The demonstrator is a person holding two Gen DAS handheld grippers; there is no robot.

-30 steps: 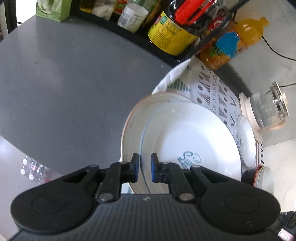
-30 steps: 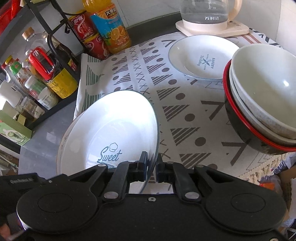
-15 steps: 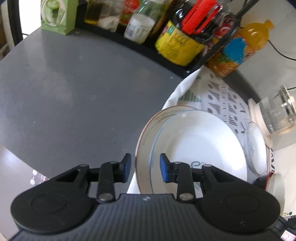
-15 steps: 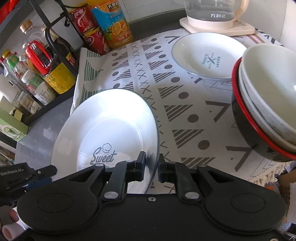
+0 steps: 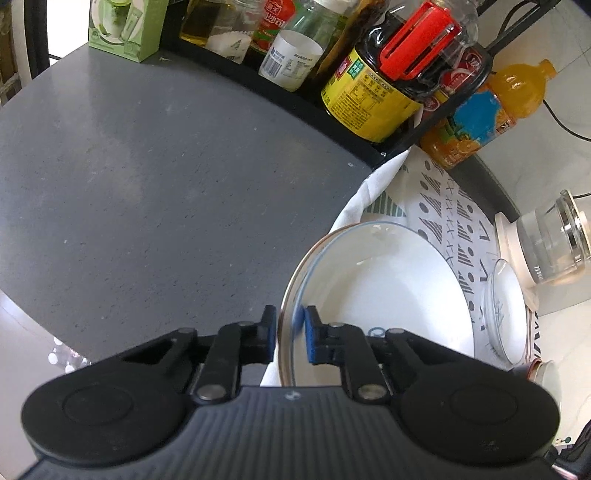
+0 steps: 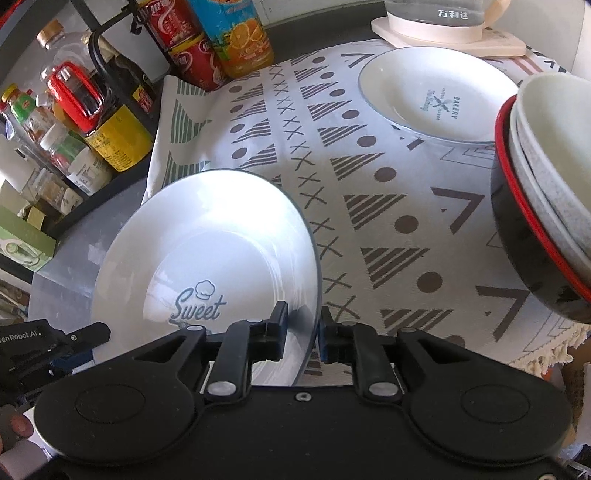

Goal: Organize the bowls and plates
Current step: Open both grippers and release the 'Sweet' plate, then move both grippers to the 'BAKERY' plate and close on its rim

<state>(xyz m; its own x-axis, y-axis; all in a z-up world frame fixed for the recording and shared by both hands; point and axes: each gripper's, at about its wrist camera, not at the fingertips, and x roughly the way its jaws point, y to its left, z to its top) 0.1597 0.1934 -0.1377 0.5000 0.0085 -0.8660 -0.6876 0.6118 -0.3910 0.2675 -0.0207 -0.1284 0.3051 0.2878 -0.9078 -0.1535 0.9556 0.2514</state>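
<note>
A large white "Sweet" plate (image 6: 207, 258) is held tilted above the counter; it also shows in the left wrist view (image 5: 388, 291). My right gripper (image 6: 301, 334) straddles its right rim, jaws slightly parted. My left gripper (image 5: 290, 332) straddles the plate's left rim, jaws apart with a gap on each side. A small "Bakery" plate (image 6: 436, 96) lies on the patterned cloth (image 6: 369, 206). A stack of bowls (image 6: 546, 206), black-and-red at the bottom, stands at the right.
A black rack of bottles and jars (image 5: 369, 74) lines the back of the grey counter (image 5: 147, 184). An orange juice bottle (image 6: 236, 33) and red cans (image 6: 184, 48) stand beside it. A glass kettle (image 5: 554, 240) sits on a base at the far right.
My left gripper opened, then closed partway around the plate's left rim. The right gripper's jaws parted slightly. The plate shifted right and lifted in the left wrist view.
</note>
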